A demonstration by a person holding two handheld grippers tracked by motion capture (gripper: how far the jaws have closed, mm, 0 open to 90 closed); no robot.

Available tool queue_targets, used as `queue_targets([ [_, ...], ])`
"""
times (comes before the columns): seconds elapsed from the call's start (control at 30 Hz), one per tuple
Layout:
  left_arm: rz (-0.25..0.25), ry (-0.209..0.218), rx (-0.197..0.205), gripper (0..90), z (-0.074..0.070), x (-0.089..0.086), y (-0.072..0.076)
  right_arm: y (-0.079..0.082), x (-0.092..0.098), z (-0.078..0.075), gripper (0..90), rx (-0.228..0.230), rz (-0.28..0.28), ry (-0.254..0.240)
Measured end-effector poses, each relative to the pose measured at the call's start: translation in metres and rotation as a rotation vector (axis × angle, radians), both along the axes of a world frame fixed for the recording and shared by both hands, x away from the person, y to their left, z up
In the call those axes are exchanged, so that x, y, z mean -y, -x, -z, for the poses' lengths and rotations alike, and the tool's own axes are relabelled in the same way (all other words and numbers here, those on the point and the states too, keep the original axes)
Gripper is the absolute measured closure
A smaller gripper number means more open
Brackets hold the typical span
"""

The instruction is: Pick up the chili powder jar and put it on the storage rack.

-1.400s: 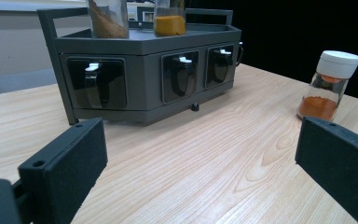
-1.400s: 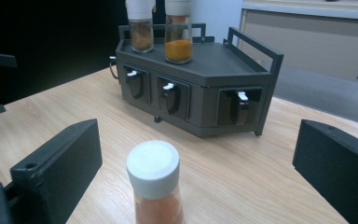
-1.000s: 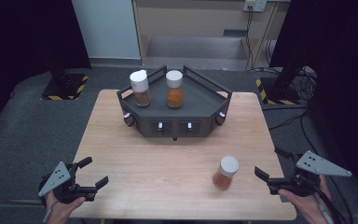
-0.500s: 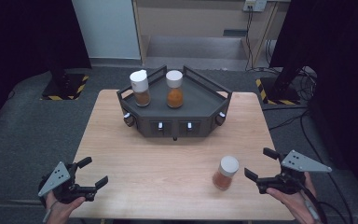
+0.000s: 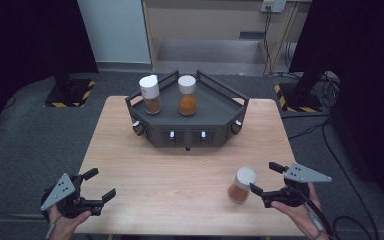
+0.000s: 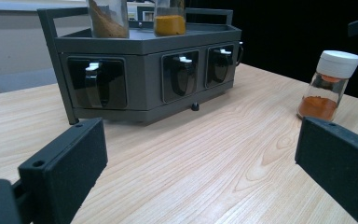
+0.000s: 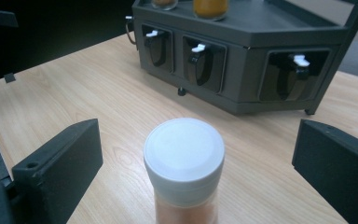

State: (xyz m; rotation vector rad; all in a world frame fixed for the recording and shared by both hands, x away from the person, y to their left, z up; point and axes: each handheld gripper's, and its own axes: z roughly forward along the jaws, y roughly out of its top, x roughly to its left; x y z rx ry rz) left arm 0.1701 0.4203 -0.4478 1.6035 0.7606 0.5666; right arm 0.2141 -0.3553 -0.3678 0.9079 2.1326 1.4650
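The upright spice jar stands just ahead of the right hand-held gripper, between its wide-apart jaws, far from the left.

I can read no words, numbers or brands anywhere: the jars' white caps, the grey rack's fronts and my desk all look unmarked.

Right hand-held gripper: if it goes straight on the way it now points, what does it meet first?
Most likely the spice jar with the white lid. It stands upright on the table, centred between the open jaws of the right hand-held gripper and close ahead. The grey rack lies well beyond it.
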Motion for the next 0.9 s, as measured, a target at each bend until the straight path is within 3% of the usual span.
queue_targets([
  [0.53, 0.001, 0.000, -0.003, 1.4, 0.000, 0.000, 0.000, -0.019, -0.021, 0.025, 8.8, -0.052, -0.028, 0.030],
  [0.9, 0.000, -0.002, -0.004, 1.4, 0.000, 0.000, 0.000, -0.026, -0.028, 0.037, 16.5, -0.062, -0.021, 0.040],
])
